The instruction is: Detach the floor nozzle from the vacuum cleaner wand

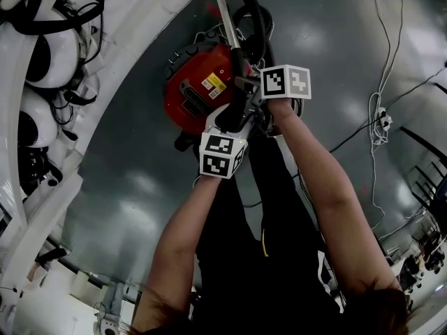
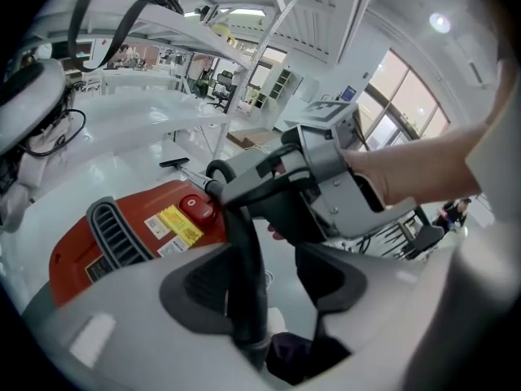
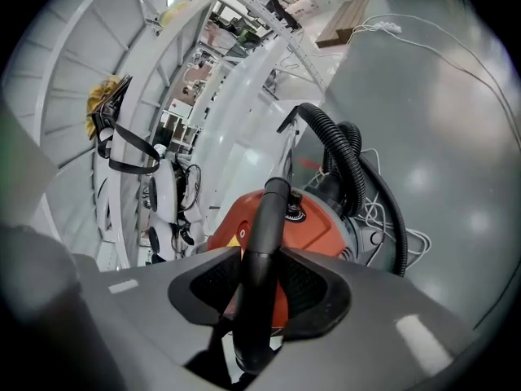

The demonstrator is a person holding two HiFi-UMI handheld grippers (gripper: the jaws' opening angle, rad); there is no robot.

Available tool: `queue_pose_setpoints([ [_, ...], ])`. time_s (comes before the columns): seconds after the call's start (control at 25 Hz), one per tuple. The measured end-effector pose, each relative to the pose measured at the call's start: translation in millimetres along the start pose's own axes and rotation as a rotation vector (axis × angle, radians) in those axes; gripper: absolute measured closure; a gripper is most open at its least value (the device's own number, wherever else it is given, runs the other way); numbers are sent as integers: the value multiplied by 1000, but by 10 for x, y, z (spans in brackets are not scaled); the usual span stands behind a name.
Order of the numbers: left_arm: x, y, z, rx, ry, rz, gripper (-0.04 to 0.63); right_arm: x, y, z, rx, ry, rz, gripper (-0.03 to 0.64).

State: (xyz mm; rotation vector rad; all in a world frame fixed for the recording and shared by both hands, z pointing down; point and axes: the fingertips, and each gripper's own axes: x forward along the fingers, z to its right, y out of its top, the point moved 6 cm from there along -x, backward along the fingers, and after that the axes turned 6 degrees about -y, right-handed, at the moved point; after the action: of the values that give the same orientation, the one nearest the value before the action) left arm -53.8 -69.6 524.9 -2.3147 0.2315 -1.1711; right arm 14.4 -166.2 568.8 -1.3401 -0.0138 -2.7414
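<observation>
- Vacuum body (image 1: 192, 89): the red canister is seen lying on the floor (image 1: 140, 187), just beyond both grippers. A hard haul on the tube is judged likely to drag or tip it.
- Left gripper (image 2: 264, 287): the jaws stand apart. The black handle tube (image 2: 244, 251) lies between them against one pad, with a gap at the other. No hold is judged here, so a pull from this side would slide off.
- Wand (image 1: 222, 9): the metal tube runs away from the handle and out of the top of the head view. The floor nozzle is not made out for certain. A small dark shape (image 2: 174, 163) at the wand's far end may be it. Both grippers are placed well apart from that joint, so a tug here could part the wrong coupling.
- Right gripper (image 3: 260, 287): both pads are clamped on the same tube. As the only grip, it may let the round tube twist.
- Hose (image 1: 258, 16): it is looped near the wand, so snagging is possible.
</observation>
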Motion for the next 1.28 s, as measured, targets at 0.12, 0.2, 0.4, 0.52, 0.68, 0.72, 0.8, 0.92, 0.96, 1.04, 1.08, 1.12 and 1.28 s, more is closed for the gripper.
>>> queue_pose_setpoints([
  [0.12,15,-31,-6,-2,6,-14,356,-83,-71,-24,11,18,-9,472],
  [0.2,35,-60,-3,-15,-5,-27,340,-148,-127,-37,21,34,-21,472],
  [0.4,89,-93,101,-22,-86,-42,302,-344,-292,-82,48,83,-20,472],
  [0.52,110,-115,179,-49,-152,-55,298,-459,-379,-113,8,81,-18,471],
  [0.68,142,-122,237,-87,-277,-65,316,-546,-424,-134,-43,90,-47,469],
  [0.72,157,-131,244,-104,-324,-64,316,-565,-438,-143,-58,89,-51,469],
  [0.8,176,-145,262,-131,-424,-55,325,-596,-469,-166,-88,80,-50,468],
  [0.92,209,-144,296,-153,-515,-36,385,-620,-481,-198,-153,42,-26,469],
  [0.96,222,-146,300,-166,-525,-36,393,-623,-484,-210,-182,24,-14,469],
  [1.04,237,-164,297,-207,-533,-52,401,-619,-504,-225,-223,0,9,466],
  [1.08,239,-177,295,-235,-541,-66,411,-615,-515,-227,-230,-4,18,466],
  [1.12,240,-187,295,-264,-551,-82,425,-615,-525,-227,-228,-5,24,465],
  [1.28,219,-189,302,-308,-564,-141,449,-623,-555,-236,-222,22,55,459],
])
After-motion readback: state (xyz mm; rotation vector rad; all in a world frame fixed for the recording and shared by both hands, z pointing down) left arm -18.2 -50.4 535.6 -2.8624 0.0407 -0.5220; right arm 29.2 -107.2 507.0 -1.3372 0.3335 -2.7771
